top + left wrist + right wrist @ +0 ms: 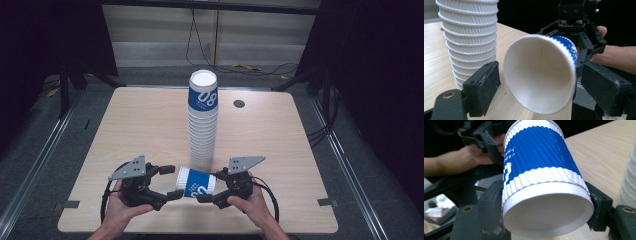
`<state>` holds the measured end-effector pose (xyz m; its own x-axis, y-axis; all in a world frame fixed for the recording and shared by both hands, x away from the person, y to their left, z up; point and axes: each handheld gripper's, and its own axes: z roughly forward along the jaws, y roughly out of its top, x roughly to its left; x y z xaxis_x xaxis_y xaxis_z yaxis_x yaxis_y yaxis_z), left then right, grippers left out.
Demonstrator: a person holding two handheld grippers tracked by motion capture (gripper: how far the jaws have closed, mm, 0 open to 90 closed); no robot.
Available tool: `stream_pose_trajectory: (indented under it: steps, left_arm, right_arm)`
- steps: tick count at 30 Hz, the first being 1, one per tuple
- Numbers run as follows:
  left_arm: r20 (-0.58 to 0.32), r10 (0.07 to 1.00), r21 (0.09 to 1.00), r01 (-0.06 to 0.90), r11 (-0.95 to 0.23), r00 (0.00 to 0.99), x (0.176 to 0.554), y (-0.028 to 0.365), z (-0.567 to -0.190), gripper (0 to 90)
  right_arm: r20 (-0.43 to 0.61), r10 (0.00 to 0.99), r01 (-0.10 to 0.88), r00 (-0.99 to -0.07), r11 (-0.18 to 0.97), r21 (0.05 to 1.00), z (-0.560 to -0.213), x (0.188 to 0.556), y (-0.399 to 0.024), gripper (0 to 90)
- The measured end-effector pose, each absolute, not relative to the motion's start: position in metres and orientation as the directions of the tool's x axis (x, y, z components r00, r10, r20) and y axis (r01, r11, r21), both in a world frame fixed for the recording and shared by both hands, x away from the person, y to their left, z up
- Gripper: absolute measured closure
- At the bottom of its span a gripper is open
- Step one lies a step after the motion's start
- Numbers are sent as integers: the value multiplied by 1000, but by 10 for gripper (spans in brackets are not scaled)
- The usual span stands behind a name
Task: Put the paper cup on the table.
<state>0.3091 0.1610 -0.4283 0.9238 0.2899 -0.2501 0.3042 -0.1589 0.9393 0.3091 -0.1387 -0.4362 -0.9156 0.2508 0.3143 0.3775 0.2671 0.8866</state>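
While a tall cup stack (203, 120) stands just behind, sideways cup (196, 182) between hand-held grippers

A pale wood bench (140, 125) stands on grey floor (45, 145) — dark curtains (385, 75) hang at both sides. Behind it, a light panelled wall (155, 35) with black cables (200, 45) trailing down.

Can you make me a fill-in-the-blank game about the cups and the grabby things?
1. The single paper cup is white and ____.
2. The right gripper is shut on the cup's ____ end.
3. The left gripper, at the cup's open rim, is ____.
4. The tall cup stack stands on the wooden ____.

Missing words: blue; bottom; open; table
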Motion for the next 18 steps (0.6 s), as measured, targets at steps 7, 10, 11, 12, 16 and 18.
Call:
stream_pose_trajectory:
  steps: [7,10,11,12,16,18]
  left_arm:
    - [-294,244,934,332,-131,924,312,162,-428,146]
    - [-294,227,938,326,-118,928,312,163,-427,143]
    - [-299,226,937,330,-114,927,312,163,-426,136]
    - [-299,232,937,331,-114,926,312,163,-427,134]
    - [-311,225,932,343,-119,924,314,160,-429,123]
    - [-311,227,932,343,-115,923,314,159,-430,119]
  right_arm:
    - [319,229,369,-920,227,901,-437,307,-137,285]
    - [313,222,358,-923,205,911,-437,305,-136,285]
    - [308,221,352,-925,200,914,-437,304,-135,285]
    - [302,225,347,-926,197,917,-437,303,-134,285]
    - [280,241,323,-929,162,932,-436,302,-133,284]
    - [285,247,327,-926,150,933,-437,302,-132,283]
